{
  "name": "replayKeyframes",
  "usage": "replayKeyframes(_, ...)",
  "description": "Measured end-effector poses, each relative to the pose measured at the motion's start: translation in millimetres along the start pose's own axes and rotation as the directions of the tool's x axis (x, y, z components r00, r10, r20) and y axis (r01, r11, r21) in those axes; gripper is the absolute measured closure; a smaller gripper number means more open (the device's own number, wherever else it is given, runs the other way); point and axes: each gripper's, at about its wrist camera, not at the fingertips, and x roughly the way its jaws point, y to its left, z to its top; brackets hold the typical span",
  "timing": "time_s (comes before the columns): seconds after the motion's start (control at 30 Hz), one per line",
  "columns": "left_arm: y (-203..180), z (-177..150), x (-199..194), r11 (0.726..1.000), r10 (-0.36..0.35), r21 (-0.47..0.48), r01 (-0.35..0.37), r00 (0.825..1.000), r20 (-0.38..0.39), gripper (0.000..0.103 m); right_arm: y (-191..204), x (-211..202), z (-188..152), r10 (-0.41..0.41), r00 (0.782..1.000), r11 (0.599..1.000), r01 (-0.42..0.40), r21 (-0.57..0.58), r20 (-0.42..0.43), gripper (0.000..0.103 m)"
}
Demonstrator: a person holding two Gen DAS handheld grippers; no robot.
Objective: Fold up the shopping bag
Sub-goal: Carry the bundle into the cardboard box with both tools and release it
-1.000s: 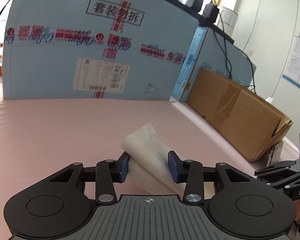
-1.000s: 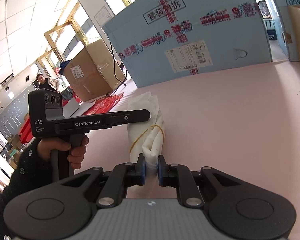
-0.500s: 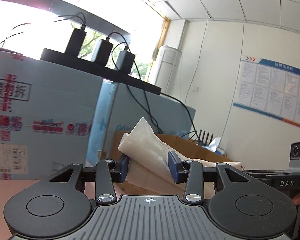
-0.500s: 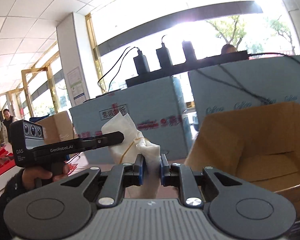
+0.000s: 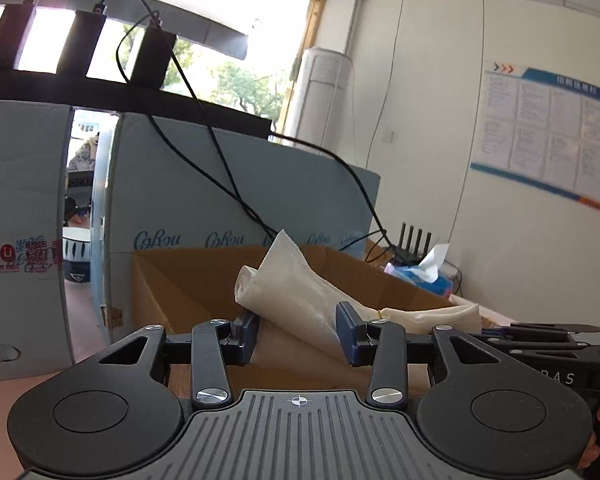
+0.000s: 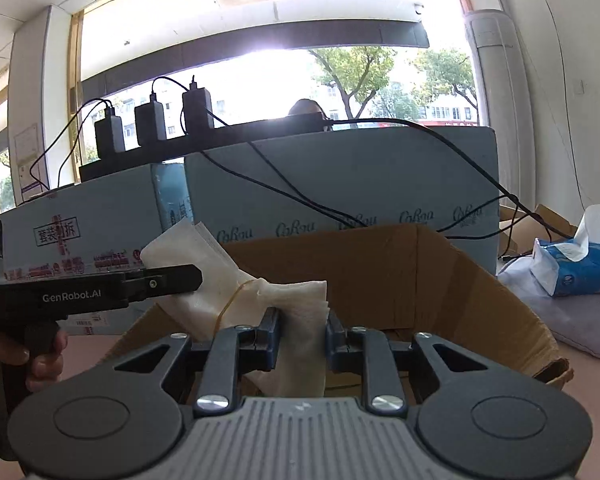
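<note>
Blue cartons [image 6: 340, 184]: large, standing along the far edge of the pink tabletop [image 6: 580, 408]; a black power strip with three adapters lies across their tops.

Cardboard box [image 6: 400, 280]: brown, open-topped, flaps up, standing on the tabletop just in front of the blue cartons, directly below both grippers. Interior looks empty where visible.

Tissue pack [image 6: 572, 268]: blue, on a grey cloth near the right edge of the tabletop, well apart from the box.

Shopping bag [image 5: 300, 300]: white fabric, folded into a compact bundle and cinched by a yellow rubber band [image 6: 236, 300]. Held in the air above the mouth of the box, spanning the two grippers, clear of the tabletop.

Left gripper [image 5: 298, 332]: jaws opening; the bag's thick rolled end lies between the pads, the left pad against the fabric, the right pad barely touching it.

Right gripper [image 6: 302, 338]: jaws opening; the bag's thin end hangs between the pads with a visible gap on the right side, so no real clamp there.

Step in hand, as judged: folding appears complete; this is the deposit, with the bundle being let go over the box.

Next move, as judged: both pairs of jaws need to part fully so the bundle falls inside the box walls, not on a flap; then both grippers lift clear without snagging fabric or band.
</note>
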Motion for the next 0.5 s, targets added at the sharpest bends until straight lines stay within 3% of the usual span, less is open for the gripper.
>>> replayKeyframes(0.03,-2.0,-2.3,3.7,1.0,0.007,0.021,-0.007,1.0,-0.014,0.057,-2.1,2.8,-1.1,-0.018,1.0,1.0,0.019,0.003,-0.011,0.076)
replayKeyframes(0.1,-3.7,-6.3,4.9,0.999,0.03,0.041,-0.029,0.999,-0.023,0.034,-3.9,8.4,-2.5,-0.07,0.997,0.998,0.07,-0.002,-0.026,0.072)
replayKeyframes(0.13,-4.0,-8.2,3.8,0.998,0.042,0.047,-0.042,0.999,-0.017,0.028,-4.2,10.0,-3.1,-0.103,0.994,0.995,0.103,-0.004,-0.027,0.068)
replayKeyframes(0.2,-3.6,-7.8,-1.0,0.997,0.054,0.053,-0.054,0.999,0.006,0.013,-1.9,12.1,-3.5,-0.139,0.99,0.99,0.139,0.0,-0.015,0.049)
replayKeyframes(0.37,-4.4,-8.8,-17.6,0.993,0.071,0.088,-0.074,0.997,0.043,0.002,8.1,6.0,-1.1,-0.181,0.983,0.983,0.181,0.007,0.011,0.031)
replayKeyframes(0.5,-0.9,-14.6,-46.7,0.99,0.066,0.121,-0.076,0.994,0.084,0.0,31.3,-12.9,0.3,-0.165,0.984,0.986,0.166,-0.007,0.06,0.022)
